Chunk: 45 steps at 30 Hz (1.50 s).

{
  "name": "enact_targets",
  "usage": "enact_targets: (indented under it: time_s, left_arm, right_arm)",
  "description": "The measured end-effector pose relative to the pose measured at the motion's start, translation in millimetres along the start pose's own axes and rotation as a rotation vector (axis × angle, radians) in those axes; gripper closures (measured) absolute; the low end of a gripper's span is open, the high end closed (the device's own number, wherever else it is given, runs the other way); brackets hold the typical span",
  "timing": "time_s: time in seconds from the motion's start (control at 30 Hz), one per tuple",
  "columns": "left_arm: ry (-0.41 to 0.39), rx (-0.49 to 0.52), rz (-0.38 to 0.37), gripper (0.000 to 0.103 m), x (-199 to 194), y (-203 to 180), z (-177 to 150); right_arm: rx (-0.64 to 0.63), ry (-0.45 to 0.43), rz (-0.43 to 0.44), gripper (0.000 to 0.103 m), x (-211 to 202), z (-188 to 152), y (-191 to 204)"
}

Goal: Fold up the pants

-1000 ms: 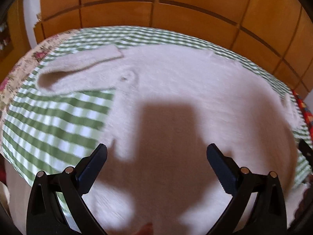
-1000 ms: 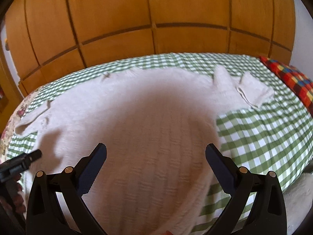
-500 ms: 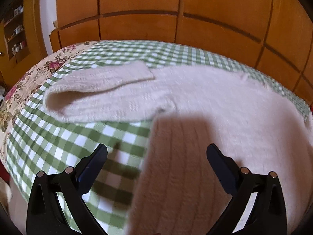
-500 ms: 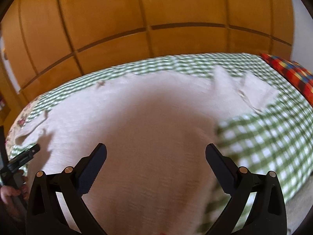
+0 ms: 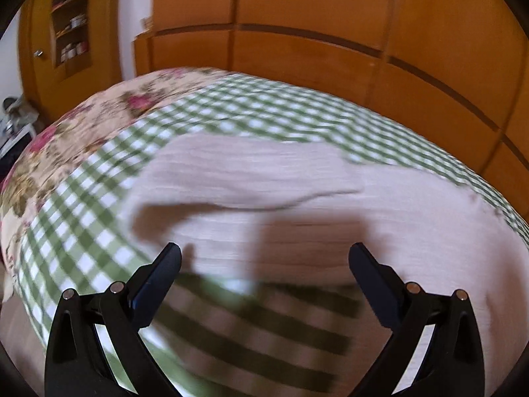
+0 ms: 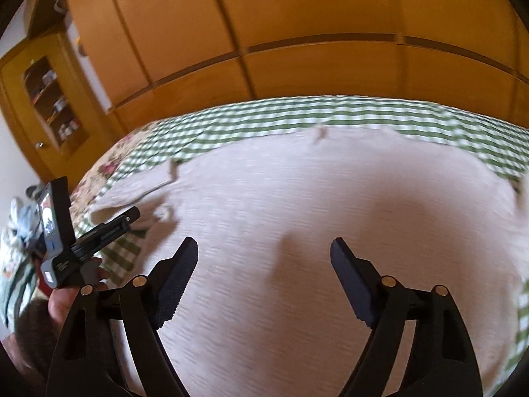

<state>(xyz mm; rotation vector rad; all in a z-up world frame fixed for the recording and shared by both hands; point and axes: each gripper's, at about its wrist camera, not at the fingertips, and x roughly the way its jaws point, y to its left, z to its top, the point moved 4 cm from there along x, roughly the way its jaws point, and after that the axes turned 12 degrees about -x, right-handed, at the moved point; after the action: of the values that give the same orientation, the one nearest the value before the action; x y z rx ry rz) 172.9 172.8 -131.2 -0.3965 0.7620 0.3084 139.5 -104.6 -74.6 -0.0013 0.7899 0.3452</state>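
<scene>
Both grippers hang over the bed with nothing between their fingers. The left gripper (image 5: 264, 261) has its fingers spread wide, tips above the near edge of the pale pink knitted garment (image 5: 297, 198), where the knit gives way to the green gingham bedspread (image 5: 82, 225); whether the tips touch the fabric I cannot tell (the picture is smeared with motion). The gripper's shadow falls dark across the knit just ahead of it. The right gripper (image 6: 264, 254) is also wide open, poised over the broad middle of the same garment (image 6: 330, 215), which lies spread flat across the bedspread (image 6: 297, 115). A folded-back limb of the garment lies at its left end, beside a floral quilt (image 5: 66, 139). From the right wrist view the left gripper (image 6: 99, 231) shows at the garment's left edge, held in a hand (image 6: 72, 294). Orange wooden wardrobe doors (image 6: 297, 33) stand behind the bed.
</scene>
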Motion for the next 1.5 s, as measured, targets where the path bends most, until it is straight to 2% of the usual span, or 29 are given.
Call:
enact_targets:
  time_s: [0.1,0.23,0.53,0.6,0.7,0.73,0.77,0.83,0.9,0.97,1.13,1.2,1.27,1.37,1.43,1.5]
  left_arm:
    - [0.002,-0.063,-0.021,0.002,3,26,5]
    - [-0.011,-0.011,-0.022,0.002,5,30,11]
    - [-0.084,0.416,0.206,0.002,44,-17,35]
    - [-0.089,0.438,0.237,0.005,52,-18,44]
    - [-0.085,0.407,0.3,0.034,58,-10,59]
    - [-0.063,0.399,0.302,0.044,61,-6,62]
    - [-0.035,0.378,0.274,0.053,64,-2,66]
    - [-0.039,0.348,0.286,0.086,64,9,73]
    - [-0.053,0.31,0.272,0.103,61,20,79]
    - [-0.05,0.221,0.224,0.103,57,36,90]
    - [-0.052,-0.024,0.189,0.103,54,87,112]
    - [0.018,-0.163,0.137,0.103,66,112,111]
    - [0.055,-0.229,0.105,0.103,74,125,104]
    - [0.03,-0.21,0.061,0.101,75,124,90]
    - [0.011,-0.206,0.018,0.088,72,123,83]
    - [0.002,-0.227,-0.038,0.079,69,123,78]
  right_arm:
    - [-0.036,0.026,0.02,0.021,19,6,17]
    - [-0.071,0.066,-0.036,0.021,44,2,25]
    - [-0.102,0.075,-0.163,0.021,64,-16,6]
    - [-0.059,0.095,-0.175,0.021,70,-21,-4]
    - [-0.008,0.092,-0.163,0.021,74,-29,-14]
    - [-0.009,0.085,-0.161,0.02,73,-29,-14]
    - [-0.017,0.082,-0.159,0.018,74,-29,-13]
    - [-0.029,0.085,-0.163,0.017,74,-30,-11]
    - [-0.03,0.081,-0.161,0.016,74,-30,-10]
    - [-0.02,0.079,-0.152,0.016,72,-31,-10]
    - [-0.017,0.075,-0.148,0.016,73,-31,-10]
    - [-0.019,0.076,-0.149,0.016,74,-31,-10]
    - [-0.02,0.076,-0.15,0.016,74,-31,-10]
    - [-0.037,0.093,-0.171,0.016,74,-30,-7]
    - [-0.062,0.108,-0.184,0.016,74,-26,-1]
    - [-0.06,0.1,-0.14,0.016,71,-18,7]
